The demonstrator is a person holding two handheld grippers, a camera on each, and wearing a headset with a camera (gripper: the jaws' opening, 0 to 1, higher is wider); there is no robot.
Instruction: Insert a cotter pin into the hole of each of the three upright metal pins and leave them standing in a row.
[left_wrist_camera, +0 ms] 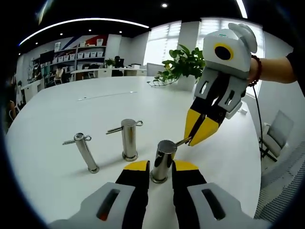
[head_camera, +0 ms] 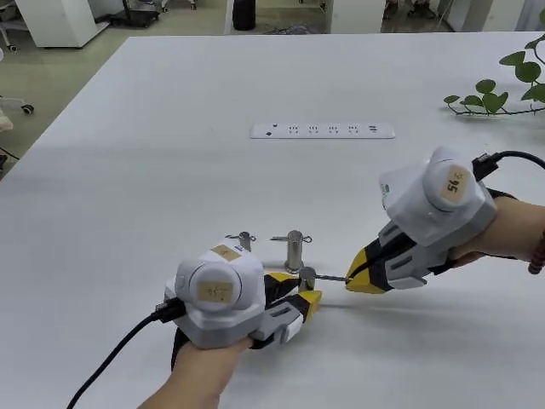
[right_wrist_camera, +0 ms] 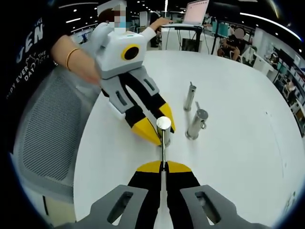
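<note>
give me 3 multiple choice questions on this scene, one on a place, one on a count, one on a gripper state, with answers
1. Where is the power strip? A) on the table beyond the metal pins B) on the floor C) in a gripper
2. How many pins have a cotter pin through them and stand free of the grippers? A) none B) two C) three
3. The right gripper is: A) open B) shut on the third cotter pin C) shut on a metal pin

1 A, it lies past the pins in the head view. 2 B, the two far pins are fitted; the left gripper clamps the nearest pin. 3 B, its jaws pinch it, aimed at that pin's top.
</note>
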